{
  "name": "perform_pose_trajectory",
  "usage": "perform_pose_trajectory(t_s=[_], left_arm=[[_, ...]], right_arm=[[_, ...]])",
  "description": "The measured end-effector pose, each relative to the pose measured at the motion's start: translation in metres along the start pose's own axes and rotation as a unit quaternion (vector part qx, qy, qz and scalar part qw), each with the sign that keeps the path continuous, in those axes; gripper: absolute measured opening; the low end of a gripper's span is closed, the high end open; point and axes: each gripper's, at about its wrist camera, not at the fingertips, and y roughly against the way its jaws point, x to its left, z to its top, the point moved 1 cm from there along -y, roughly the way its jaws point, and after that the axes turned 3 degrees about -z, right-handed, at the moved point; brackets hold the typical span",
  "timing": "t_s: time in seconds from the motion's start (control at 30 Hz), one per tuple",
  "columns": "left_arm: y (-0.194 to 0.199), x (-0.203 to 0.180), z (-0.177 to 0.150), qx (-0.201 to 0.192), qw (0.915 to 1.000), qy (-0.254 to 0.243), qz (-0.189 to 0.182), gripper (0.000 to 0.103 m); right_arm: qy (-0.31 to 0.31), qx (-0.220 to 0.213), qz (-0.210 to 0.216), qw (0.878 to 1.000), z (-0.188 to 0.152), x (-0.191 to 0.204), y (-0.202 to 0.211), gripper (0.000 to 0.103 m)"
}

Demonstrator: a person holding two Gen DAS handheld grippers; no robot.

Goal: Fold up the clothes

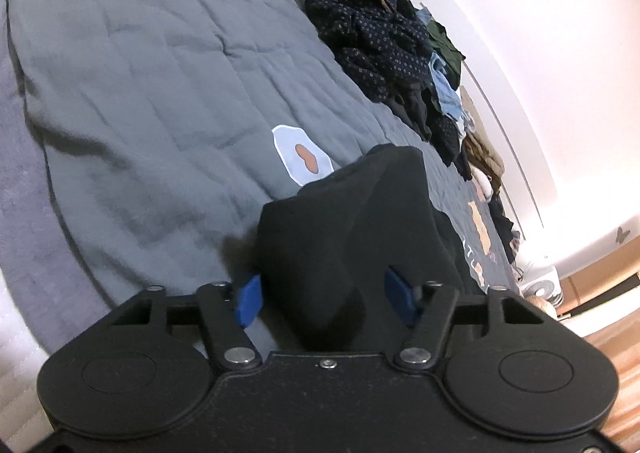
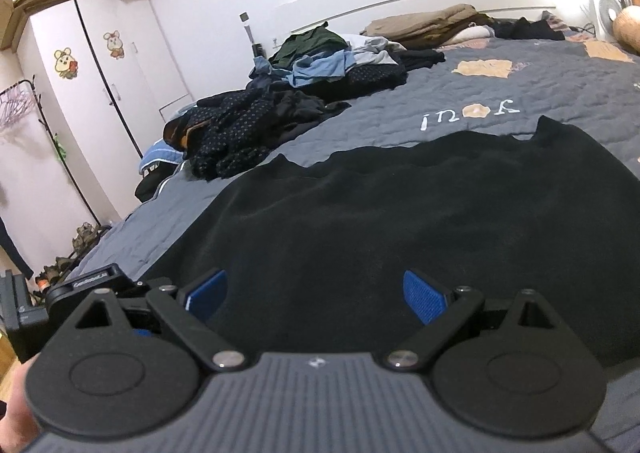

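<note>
Black garment (image 2: 400,213): spread on the quilt (image 1: 140,73), pile (image 2: 280,109) at 11 o'clock. Judged soft, light, limp; best taken at an edge. Left gripper (image 1: 326,295): a raised fold is clamped. Right gripper (image 2: 316,295): jaws apart, nothing held.

The left hand-held gripper (image 1: 326,293) has a black smooth body with two round discs, silver screws and blue fingers (image 1: 248,299). The right hand-held gripper (image 2: 316,295) has a grey ribbed body, black arms, ribbed blue pads (image 2: 424,293).
</note>
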Motion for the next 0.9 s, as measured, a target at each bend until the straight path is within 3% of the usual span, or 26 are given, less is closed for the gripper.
perform_pose_trajectory(t_s=[0.2, 0.33, 0.43, 0.5, 0.57, 0.63, 0.77, 0.9], left_arm=[[0.000, -0.008, -0.002, -0.015, 0.9992, -0.032, 0.019, 0.055], [-0.011, -0.006, -0.006, -0.007, 0.9985, -0.039, 0.038, 0.071], [-0.013, -0.010, -0.009, -0.010, 0.9977, -0.055, 0.039, 0.072], [-0.011, -0.008, -0.008, -0.004, 0.9995, -0.029, 0.015, 0.067], [-0.004, -0.009, -0.004, -0.010, 0.9999, -0.014, 0.003, 0.050], [0.000, -0.008, 0.001, -0.014, 0.9998, -0.003, -0.012, 0.042], [-0.012, 0.001, 0.000, 0.006, 0.9999, 0.005, 0.011, 0.045], [-0.018, 0.006, 0.000, 0.011, 0.9999, 0.008, 0.010, 0.051]], right_arm=[[0.005, 0.003, 0.006, 1.000, 0.001, 0.003, -0.003, 0.095], [0.010, 0.004, 0.009, 1.000, 0.000, 0.005, -0.003, 0.095], [0.012, 0.005, 0.009, 1.000, -0.001, 0.006, -0.003, 0.095], [0.013, 0.006, 0.009, 1.000, -0.001, 0.006, -0.003, 0.095], [0.011, 0.007, 0.012, 1.000, -0.002, 0.006, -0.002, 0.095], [0.012, 0.006, 0.017, 1.000, -0.002, 0.007, -0.001, 0.095], [0.024, 0.004, 0.034, 0.999, -0.004, 0.013, 0.000, 0.095], [0.039, 0.007, 0.044, 0.998, -0.007, 0.021, -0.001, 0.095]])
